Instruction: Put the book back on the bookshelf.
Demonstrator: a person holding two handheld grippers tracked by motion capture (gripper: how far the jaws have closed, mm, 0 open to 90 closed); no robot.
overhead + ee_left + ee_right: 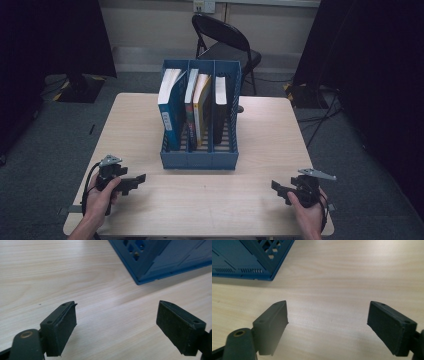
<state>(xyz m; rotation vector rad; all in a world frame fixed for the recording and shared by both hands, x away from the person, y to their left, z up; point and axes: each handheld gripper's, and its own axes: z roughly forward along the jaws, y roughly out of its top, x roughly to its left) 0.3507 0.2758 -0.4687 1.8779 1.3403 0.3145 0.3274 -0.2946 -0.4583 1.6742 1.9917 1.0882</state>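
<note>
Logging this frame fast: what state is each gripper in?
Left gripper: open, holding nothing, over bare table.
Right gripper: open, holding nothing.

Legible text: none. A pale label is borne on the spine of the blue book (pixel 169 107), leftmost in the rack (pixel 199 159); its print is too small to be read. The other spines are likewise unreadable.

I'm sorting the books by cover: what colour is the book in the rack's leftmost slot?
Blue, with white page edges; the book shows best in the high view.
</note>
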